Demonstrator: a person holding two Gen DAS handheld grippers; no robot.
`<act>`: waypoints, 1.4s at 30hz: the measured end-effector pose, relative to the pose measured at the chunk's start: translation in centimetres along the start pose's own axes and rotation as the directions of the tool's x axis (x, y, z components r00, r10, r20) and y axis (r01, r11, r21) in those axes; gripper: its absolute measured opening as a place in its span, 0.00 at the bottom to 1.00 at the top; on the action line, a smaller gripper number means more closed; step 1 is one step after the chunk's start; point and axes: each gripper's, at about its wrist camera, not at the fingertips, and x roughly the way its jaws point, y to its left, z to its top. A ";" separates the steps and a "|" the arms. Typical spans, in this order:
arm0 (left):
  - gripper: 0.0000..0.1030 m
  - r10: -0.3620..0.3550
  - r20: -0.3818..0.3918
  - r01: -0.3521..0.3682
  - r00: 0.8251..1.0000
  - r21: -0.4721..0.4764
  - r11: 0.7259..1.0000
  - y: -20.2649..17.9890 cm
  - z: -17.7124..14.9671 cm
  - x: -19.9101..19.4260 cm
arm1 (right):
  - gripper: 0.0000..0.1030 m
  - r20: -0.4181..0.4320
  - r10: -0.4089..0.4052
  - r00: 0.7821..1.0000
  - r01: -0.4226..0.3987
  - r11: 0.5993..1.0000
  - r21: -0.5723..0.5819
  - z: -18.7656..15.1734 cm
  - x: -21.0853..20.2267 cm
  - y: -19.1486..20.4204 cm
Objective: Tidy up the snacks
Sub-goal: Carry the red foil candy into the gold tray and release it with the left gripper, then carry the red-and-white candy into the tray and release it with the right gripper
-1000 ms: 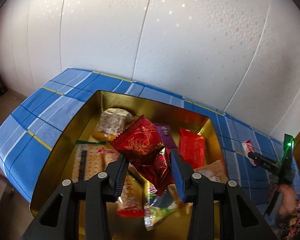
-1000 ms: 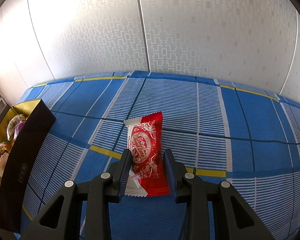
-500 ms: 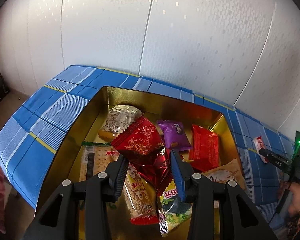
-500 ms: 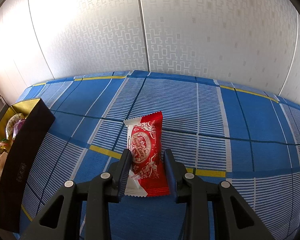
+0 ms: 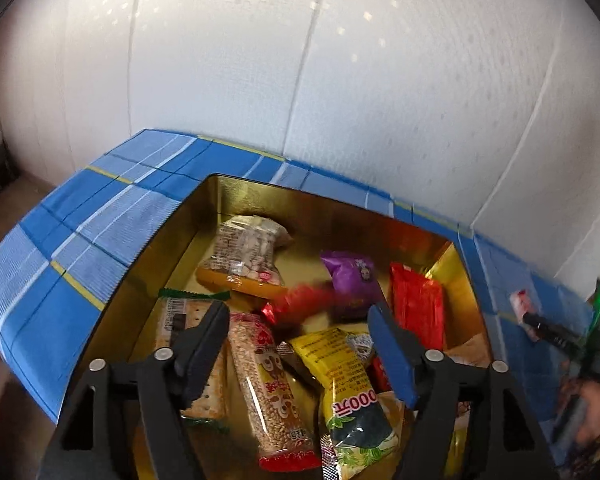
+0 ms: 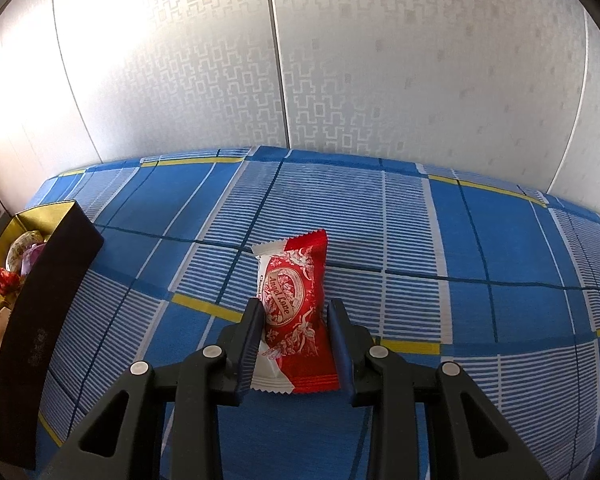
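Observation:
My left gripper (image 5: 300,316) is open and empty above the gold-lined box (image 5: 244,200). A shiny dark-red foil packet (image 5: 304,302), blurred, lies among the snacks below it. The box holds several packets: a purple one (image 5: 352,276), a red one (image 5: 416,304), a yellow-green one (image 5: 348,392) and a peanut bar (image 5: 266,384). My right gripper (image 6: 296,316) is shut on a red-and-white wafer packet (image 6: 292,300) lying on the blue checked cloth (image 6: 420,248).
The box's dark outer wall (image 6: 40,320) stands at the left of the right wrist view. The right gripper and the wafer packet (image 5: 520,306) show at the far right of the left wrist view. A white panelled wall (image 6: 300,60) runs behind the table.
My left gripper opened and let go of the dark-red foil packet, which dropped into the box. The right gripper stayed still on the wafer packet.

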 end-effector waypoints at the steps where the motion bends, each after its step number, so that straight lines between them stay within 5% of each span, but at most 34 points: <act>1: 0.76 0.000 0.010 0.001 1.000 -0.025 1.000 0.5 0.0 -0.2 | 0.32 0.004 -0.002 1.000 0.002 1.000 -0.001 0.0 -0.1 0.1; 7: 0.82 -0.006 0.060 0.013 0.998 -0.117 0.993 2.4 -0.2 -1.3 | 0.31 0.007 0.046 0.999 -0.046 0.998 0.048 -0.7 -0.6 0.0; 17: 0.99 0.045 0.145 -0.044 0.988 -0.015 0.999 1.6 -0.9 -3.8 | 0.22 0.068 0.133 0.989 -0.135 0.990 0.027 -3.1 -4.6 2.7; 27: 1.00 0.099 0.142 -0.095 0.985 -0.031 0.995 2.7 -1.5 -4.7 | 0.21 0.117 0.226 0.967 -0.227 0.974 -0.004 -5.1 -10.3 6.6; 31: 1.00 0.106 0.152 -0.107 0.983 -0.006 0.994 2.1 -2.0 -5.0 | 0.27 0.146 0.112 0.983 -0.106 0.993 -0.051 -4.3 -10.9 7.4; 32: 1.00 0.113 0.155 -0.114 0.981 0.003 0.993 1.9 -2.1 -5.1 | 0.42 0.135 0.067 0.989 -0.061 0.997 -0.046 -3.8 -10.2 7.1; 34: 1.00 0.127 0.165 -0.130 0.978 0.008 0.991 1.8 -2.1 -5.2 | 0.53 0.035 -0.005 0.999 0.005 1.000 0.014 -2.4 -7.2 5.5; 39: 1.00 0.195 0.165 -0.194 0.967 -0.022 0.981 2.6 -2.0 -5.0 | 0.53 -0.112 0.044 0.993 -0.029 0.991 0.128 -2.1 -2.5 3.6; 42: 1.00 0.230 0.152 -0.227 0.961 -0.034 0.973 3.0 -2.0 -4.7 | 0.54 -0.105 0.049 0.993 -0.037 0.992 0.117 -2.4 -2.5 4.5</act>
